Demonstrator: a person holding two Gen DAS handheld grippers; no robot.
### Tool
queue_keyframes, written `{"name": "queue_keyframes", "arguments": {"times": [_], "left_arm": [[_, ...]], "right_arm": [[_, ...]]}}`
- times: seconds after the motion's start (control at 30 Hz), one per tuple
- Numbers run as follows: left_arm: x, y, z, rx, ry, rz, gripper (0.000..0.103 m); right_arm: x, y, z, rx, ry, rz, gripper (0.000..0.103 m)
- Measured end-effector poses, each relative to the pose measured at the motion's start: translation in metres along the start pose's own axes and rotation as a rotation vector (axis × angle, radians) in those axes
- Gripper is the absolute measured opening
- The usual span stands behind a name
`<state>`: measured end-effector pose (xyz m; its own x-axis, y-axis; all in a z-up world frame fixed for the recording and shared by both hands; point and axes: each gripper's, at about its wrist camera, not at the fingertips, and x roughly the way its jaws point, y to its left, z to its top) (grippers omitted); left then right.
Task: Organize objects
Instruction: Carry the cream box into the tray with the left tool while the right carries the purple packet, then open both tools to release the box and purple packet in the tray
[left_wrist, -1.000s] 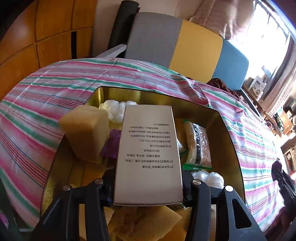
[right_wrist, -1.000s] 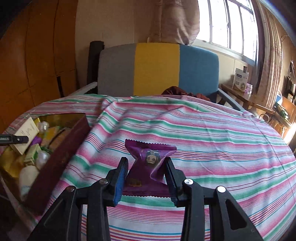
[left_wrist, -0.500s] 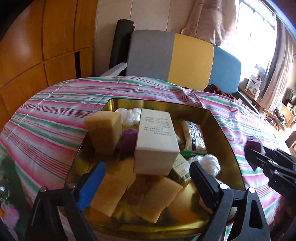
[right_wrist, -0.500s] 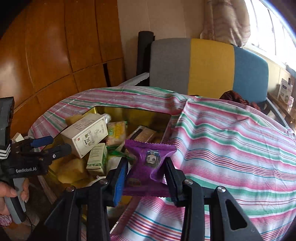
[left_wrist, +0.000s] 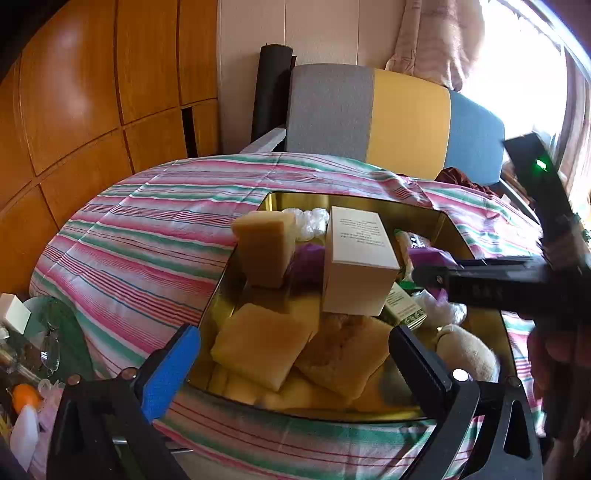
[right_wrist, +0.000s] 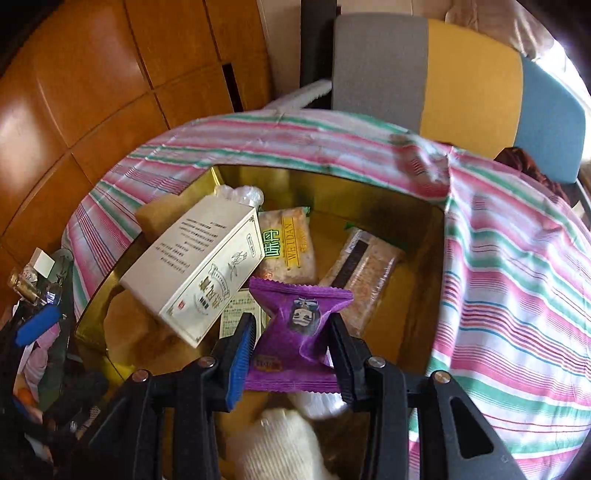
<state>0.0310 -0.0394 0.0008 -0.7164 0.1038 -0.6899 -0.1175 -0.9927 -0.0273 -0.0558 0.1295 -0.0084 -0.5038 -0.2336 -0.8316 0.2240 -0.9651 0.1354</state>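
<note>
Right wrist view: the right gripper (right_wrist: 291, 345) pinches a purple snack packet (right_wrist: 297, 328) above the gold box's (right_wrist: 421, 291) near edge. The left gripper (left_wrist: 295, 363) hangs empty, jaws opening wide. Released here, the packet could land on the tilted white carton (right_wrist: 195, 266) and slide, since the box is crowded.

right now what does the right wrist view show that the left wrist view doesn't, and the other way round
Only the right wrist view: the right gripper pinching a purple snack packet above the tin, and the yellow WEIDAN packet.

Only the left wrist view: the left gripper, its jaws opening with nothing between them, plus stacked yellow sponges at the near end of the tin.

Both: the gold tin on the striped tablecloth, and the white printed box propped inside it.
</note>
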Motion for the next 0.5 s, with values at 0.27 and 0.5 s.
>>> {"name": "queue_keyframes", "arguments": {"times": [0.27,0.5], "left_arm": [[0.003,0.006,-0.006,0.005,0.056,0.048,0.103],[0.0,0.011,-0.009,-0.03,0.066,0.049,0.103]], "right_arm": [[0.016,0.002,0.02,0.021,-0.014,-0.045,0.045],[-0.004,-0.005,0.006,0.069,-0.06,-0.063,0.047]]}}
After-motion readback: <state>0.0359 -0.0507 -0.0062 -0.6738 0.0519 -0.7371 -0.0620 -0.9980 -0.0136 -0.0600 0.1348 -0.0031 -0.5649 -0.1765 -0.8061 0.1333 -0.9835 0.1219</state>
